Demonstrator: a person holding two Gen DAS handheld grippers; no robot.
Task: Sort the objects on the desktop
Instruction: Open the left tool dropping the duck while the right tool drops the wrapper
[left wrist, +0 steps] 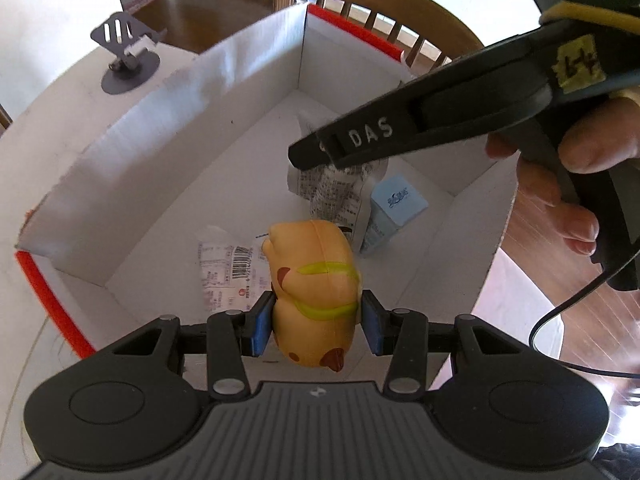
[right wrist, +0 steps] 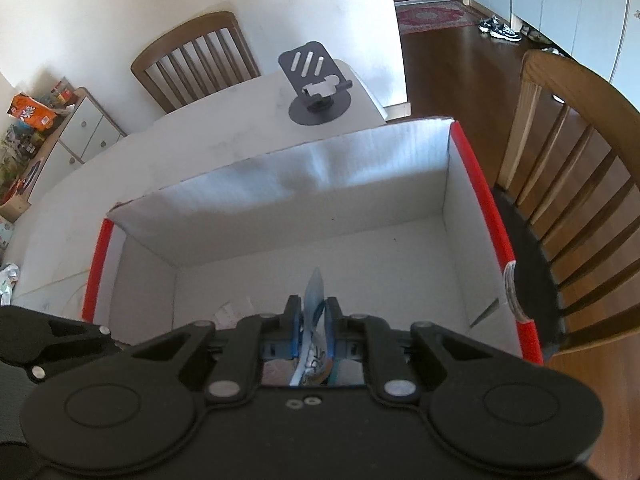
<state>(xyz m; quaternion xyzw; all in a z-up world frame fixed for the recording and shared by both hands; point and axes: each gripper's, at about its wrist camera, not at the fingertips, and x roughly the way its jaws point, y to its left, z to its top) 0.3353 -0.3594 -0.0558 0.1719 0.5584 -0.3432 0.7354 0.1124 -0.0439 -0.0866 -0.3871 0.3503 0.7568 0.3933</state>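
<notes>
A white cardboard box (left wrist: pixel 240 92) with red outer edges lies open below both grippers. My left gripper (left wrist: pixel 318 322) is shut on a yellow-orange squishy animal toy (left wrist: pixel 316 276), its blue pads pressing both sides, and holds it over the box's near end. The right gripper (left wrist: pixel 312 154) reaches in from the right, shut on a crumpled printed packet (left wrist: pixel 332 192) that hangs over the box floor. In the right wrist view the right gripper (right wrist: pixel 314 316) pinches that thin packet (right wrist: pixel 315 292) edge-on above the box (right wrist: pixel 300 184).
On the box floor lie a small light-blue carton (left wrist: pixel 394 208) and a flat packet with a barcode (left wrist: pixel 228 268). A dark phone stand (right wrist: pixel 316 88) sits on the white table beyond the box. Wooden chairs (right wrist: pixel 580 184) stand at the table's edges. A hand (left wrist: pixel 560 184) grips the right tool.
</notes>
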